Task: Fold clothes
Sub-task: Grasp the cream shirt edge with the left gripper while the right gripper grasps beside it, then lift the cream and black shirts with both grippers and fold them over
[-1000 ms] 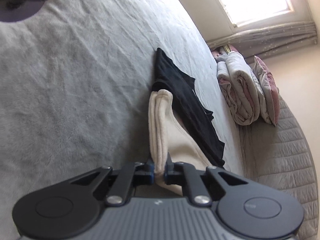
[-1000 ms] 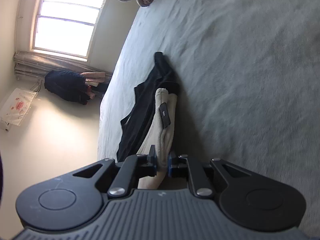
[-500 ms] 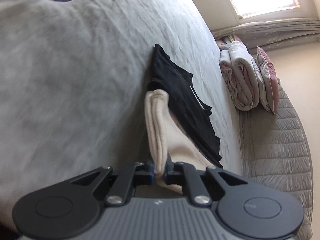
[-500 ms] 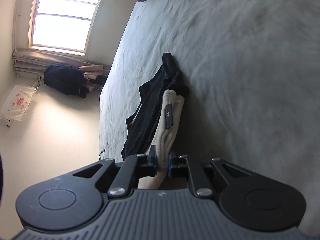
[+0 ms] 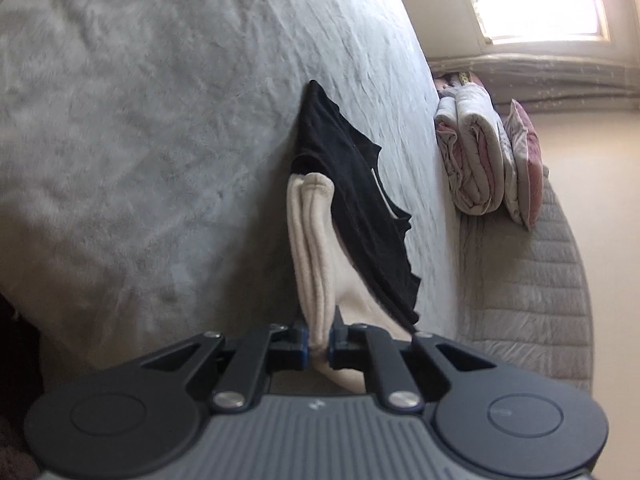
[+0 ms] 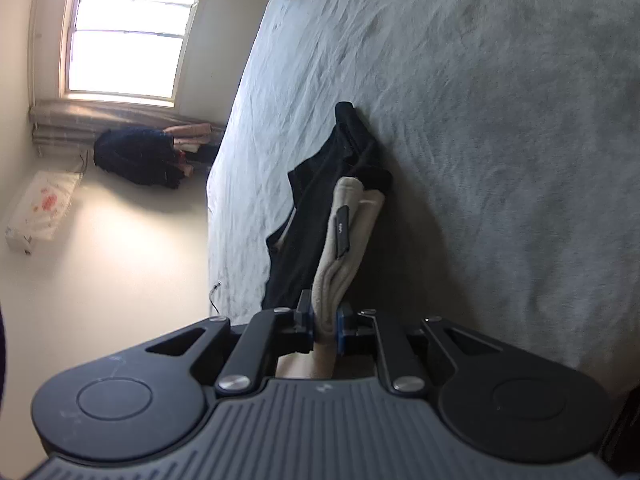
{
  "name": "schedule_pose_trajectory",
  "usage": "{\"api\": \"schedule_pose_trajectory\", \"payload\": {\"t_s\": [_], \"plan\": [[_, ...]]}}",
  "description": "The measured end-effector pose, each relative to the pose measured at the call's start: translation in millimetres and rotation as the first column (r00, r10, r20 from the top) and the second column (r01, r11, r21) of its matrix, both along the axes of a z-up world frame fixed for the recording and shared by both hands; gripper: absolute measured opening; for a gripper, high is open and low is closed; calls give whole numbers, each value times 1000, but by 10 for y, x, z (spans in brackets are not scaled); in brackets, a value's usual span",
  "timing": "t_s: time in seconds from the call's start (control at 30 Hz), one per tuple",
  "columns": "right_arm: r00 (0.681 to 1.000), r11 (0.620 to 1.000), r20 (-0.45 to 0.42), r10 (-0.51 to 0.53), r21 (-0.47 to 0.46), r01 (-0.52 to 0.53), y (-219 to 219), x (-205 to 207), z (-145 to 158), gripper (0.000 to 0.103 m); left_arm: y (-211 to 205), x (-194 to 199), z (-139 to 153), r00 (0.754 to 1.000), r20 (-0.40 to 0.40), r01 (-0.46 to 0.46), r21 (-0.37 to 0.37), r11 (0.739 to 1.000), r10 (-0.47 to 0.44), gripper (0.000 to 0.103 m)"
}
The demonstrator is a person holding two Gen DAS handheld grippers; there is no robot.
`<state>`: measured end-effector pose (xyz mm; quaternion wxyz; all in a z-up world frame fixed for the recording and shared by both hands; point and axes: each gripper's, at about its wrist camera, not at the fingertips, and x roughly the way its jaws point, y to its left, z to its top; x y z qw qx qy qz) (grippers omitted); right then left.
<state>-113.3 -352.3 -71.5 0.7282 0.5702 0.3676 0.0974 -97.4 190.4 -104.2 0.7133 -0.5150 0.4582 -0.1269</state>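
Observation:
A cream garment (image 5: 310, 240) with a black lining or second black layer (image 5: 352, 188) hangs folded over a grey bed (image 5: 140, 120). My left gripper (image 5: 319, 350) is shut on the cream fabric's edge, which runs up from between its pads. In the right wrist view the same cream garment (image 6: 344, 248), with a small dark label (image 6: 343, 232), is pinched in my right gripper (image 6: 325, 330), also shut on it. The black layer (image 6: 316, 204) drapes beside the cream one toward the bed's edge. Both views are rolled sideways.
A rolled pink and grey quilt (image 5: 472, 156) and a pink pillow (image 5: 522, 164) lie at the head of the bed by a quilted headboard (image 5: 532, 300). A window (image 6: 128, 28), a dark heap of clothes (image 6: 140, 156) and a white bag (image 6: 40, 212) are on the floor side.
Both grippers have carried the garment across the bed toward its near edge. The fabric stays gripped in both, and the left view has rolled a little.

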Motion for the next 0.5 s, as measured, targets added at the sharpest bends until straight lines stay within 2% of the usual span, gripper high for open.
{"api": "schedule_pose_trajectory", "payload": {"t_s": [0.23, 0.4, 0.5], "plan": [[999, 997, 13, -52, 60, 51, -15, 309, 91, 14, -32, 286, 165, 998, 35, -56, -114, 992, 60, 8], [995, 991, 24, -95, 94, 93, -76, 587, 110, 14, -3, 565, 246, 993, 48, -102, -162, 981, 111, 8], [993, 988, 28, -114, 104, 111, -97, 818, 73, 14, -18, 795, 263, 989, 47, -134, -165, 977, 144, 9]]}}
